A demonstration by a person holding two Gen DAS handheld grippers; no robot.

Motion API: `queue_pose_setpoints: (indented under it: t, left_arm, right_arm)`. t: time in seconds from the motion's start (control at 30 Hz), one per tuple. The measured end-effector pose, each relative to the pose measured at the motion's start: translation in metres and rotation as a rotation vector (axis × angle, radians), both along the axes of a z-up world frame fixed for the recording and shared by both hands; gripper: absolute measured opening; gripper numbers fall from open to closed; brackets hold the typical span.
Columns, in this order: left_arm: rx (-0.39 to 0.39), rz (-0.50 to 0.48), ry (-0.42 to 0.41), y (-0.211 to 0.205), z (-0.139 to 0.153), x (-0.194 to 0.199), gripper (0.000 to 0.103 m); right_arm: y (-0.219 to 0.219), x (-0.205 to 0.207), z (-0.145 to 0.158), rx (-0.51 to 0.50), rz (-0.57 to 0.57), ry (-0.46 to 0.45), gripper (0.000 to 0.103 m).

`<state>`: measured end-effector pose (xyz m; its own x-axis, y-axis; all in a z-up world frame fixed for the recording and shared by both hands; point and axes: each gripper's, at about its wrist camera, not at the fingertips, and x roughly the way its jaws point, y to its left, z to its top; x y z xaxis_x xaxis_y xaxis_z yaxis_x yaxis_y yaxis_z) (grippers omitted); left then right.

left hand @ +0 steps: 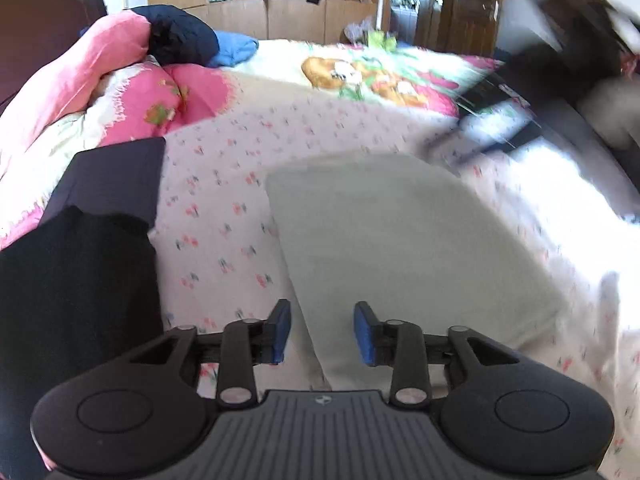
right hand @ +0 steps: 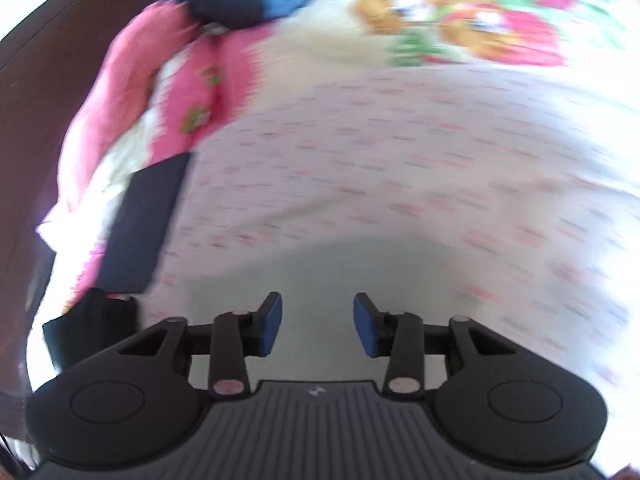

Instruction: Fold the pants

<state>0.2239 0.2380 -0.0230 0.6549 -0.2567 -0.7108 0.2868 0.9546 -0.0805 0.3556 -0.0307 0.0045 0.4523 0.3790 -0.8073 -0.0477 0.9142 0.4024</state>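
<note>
Pale grey-green pants (left hand: 400, 240) lie folded into a flat rectangle on the flowered bed sheet (left hand: 224, 208). My left gripper (left hand: 322, 332) is open and empty, hovering over the near left corner of the folded pants. In the right wrist view the same pants (right hand: 320, 272) lie just under and ahead of my right gripper (right hand: 318, 326), which is open and empty. That view is blurred by motion.
A folded dark navy garment (left hand: 116, 176) and a black one (left hand: 76, 292) lie at the left; they also show in the right wrist view (right hand: 148, 220). A pink quilt (left hand: 132, 92), a navy and blue bundle (left hand: 188, 40) and cardboard boxes (left hand: 280, 16) are behind.
</note>
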Motion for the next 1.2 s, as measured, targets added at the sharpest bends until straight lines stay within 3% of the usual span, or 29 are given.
queue_pose_setpoints:
  t: [0.1,0.23,0.33,0.4,0.5,0.6,0.67,0.7,0.77,0.83,0.87,0.9,0.97,1.03,1.13,1.2]
  left_arm:
    - [-0.071,0.015,0.041,0.006,-0.006,0.018,0.051]
    - [-0.088,-0.02,0.104,0.003,-0.018,0.027,0.051]
    - [-0.146,-0.044,0.175,0.006,-0.027,0.029,0.055]
    - [-0.115,-0.081,0.191,0.002,-0.033,0.03,0.056]
    - [-0.068,-0.139,0.178,0.002,-0.035,0.036,0.066]
    - [-0.096,-0.138,0.18,0.011,-0.032,0.048,0.068]
    - [-0.105,-0.141,0.17,0.016,-0.032,0.052,0.071]
    - [-0.113,-0.146,0.185,0.017,-0.036,0.055,0.073]
    - [-0.129,-0.155,0.194,0.018,-0.043,0.062,0.075]
    - [-0.155,-0.145,0.21,0.019,-0.046,0.07,0.07]
    - [-0.167,-0.149,0.215,0.018,-0.047,0.071,0.061]
    - [-0.172,-0.16,0.219,0.018,-0.046,0.071,0.055]
    - [-0.195,-0.164,0.23,0.021,-0.042,0.07,0.04]
    - [-0.233,-0.151,0.235,0.024,-0.035,0.071,0.031]
    - [-0.328,-0.159,0.227,0.022,-0.021,0.068,0.021]
    - [-0.378,-0.198,0.223,0.004,-0.009,0.061,0.02]
  right_arm:
    - [-0.037,-0.02,-0.02,-0.003,-0.075,0.072,0.049]
    - [-0.053,-0.03,-0.047,0.154,-0.102,0.123,0.049]
    - [-0.054,-0.032,-0.068,0.258,-0.096,0.165,0.05]
    - [-0.052,-0.032,-0.079,0.34,-0.071,0.204,0.05]
    - [-0.05,-0.025,-0.087,0.359,-0.048,0.197,0.05]
    - [-0.048,-0.014,-0.082,0.41,-0.004,0.184,0.05]
    - [-0.047,-0.021,-0.074,0.413,0.059,0.124,0.051]
    - [-0.046,-0.023,-0.076,0.412,0.07,0.112,0.057]
    - [-0.039,-0.017,-0.093,0.398,0.054,0.149,0.057]
    - [-0.036,-0.009,-0.105,0.465,0.012,0.148,0.055]
    - [-0.036,-0.007,-0.107,0.513,-0.036,0.164,0.04]
    - [-0.034,-0.007,-0.106,0.556,-0.051,0.182,0.014]
    - [-0.027,-0.013,-0.094,0.546,-0.013,0.177,0.013]
    - [-0.024,-0.02,-0.074,0.483,0.049,0.143,0.011]
    - [-0.041,-0.027,-0.049,0.461,0.088,0.13,0.011]
    - [-0.058,-0.031,-0.029,0.429,0.113,0.114,0.011]
